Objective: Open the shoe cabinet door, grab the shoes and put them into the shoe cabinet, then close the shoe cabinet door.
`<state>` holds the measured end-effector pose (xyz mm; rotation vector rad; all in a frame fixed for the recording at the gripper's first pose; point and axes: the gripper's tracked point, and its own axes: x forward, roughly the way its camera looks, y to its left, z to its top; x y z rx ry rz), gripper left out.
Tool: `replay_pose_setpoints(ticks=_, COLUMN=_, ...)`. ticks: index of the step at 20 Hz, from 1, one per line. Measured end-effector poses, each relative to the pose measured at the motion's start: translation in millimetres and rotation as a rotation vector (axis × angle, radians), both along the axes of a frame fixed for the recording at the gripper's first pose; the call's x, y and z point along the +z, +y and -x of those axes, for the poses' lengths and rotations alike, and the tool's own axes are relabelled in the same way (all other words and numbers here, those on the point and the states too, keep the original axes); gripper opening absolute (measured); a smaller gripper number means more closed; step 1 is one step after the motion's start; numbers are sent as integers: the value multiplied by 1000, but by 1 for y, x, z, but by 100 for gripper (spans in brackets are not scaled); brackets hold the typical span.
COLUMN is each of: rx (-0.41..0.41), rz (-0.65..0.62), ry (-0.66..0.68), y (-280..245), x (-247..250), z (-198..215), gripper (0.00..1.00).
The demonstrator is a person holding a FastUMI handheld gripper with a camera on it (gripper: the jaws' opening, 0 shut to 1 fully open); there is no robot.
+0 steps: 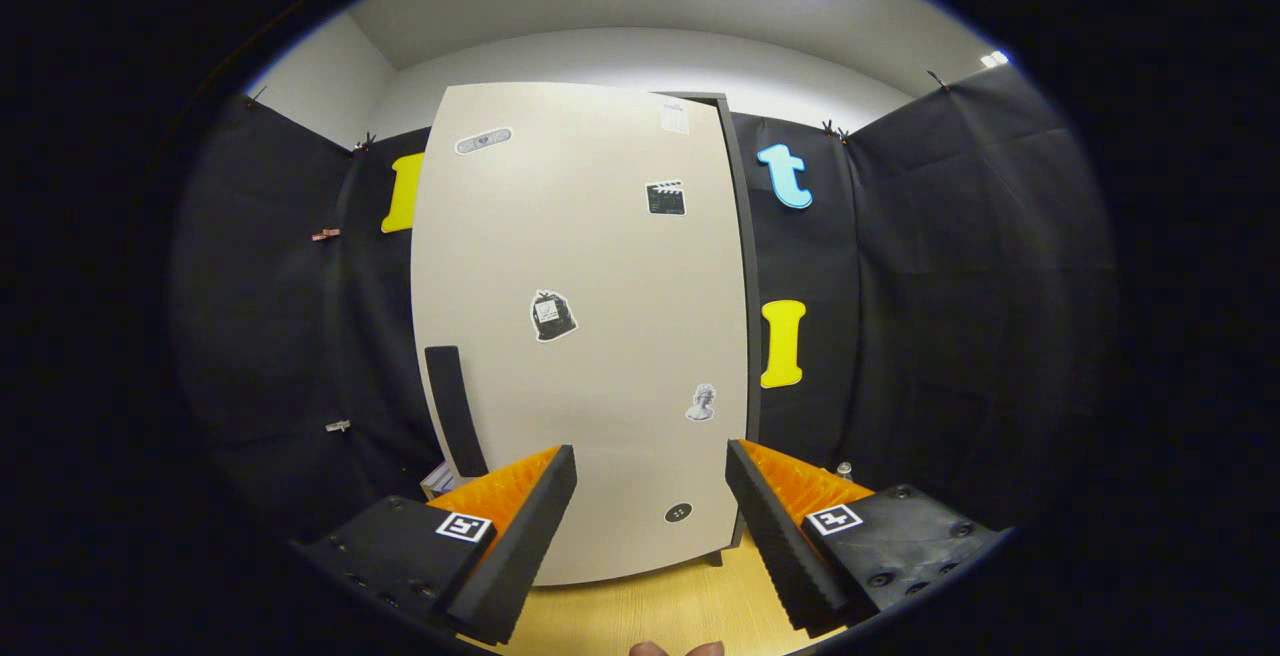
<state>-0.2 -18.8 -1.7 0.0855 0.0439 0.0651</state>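
Note:
A tall beige shoe cabinet (585, 336) stands upright on the wooden floor straight ahead of me, its door shut and dotted with small stickers. A dark vertical handle (455, 411) sits on the door's lower left edge, just above and beyond my left finger. My gripper (650, 476) is open, fingers spread wide, with nothing between them but the lower door face beyond. The tips hang a short way in front of the door, not touching it.
Black cloth walls close in on both sides and behind the cabinet. Light wooden floor (660, 611) runs under the fingers up to the cabinet's base. A small pale object (437, 481) lies on the floor by the cabinet's lower left corner. A person's fingertips (677, 649) peek in below.

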Motion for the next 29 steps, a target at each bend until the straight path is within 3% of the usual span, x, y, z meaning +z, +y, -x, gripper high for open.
replay_pose_setpoints(ticks=29, rx=7, rz=-11, ry=-16, y=-1, x=4, z=4, gripper=98)
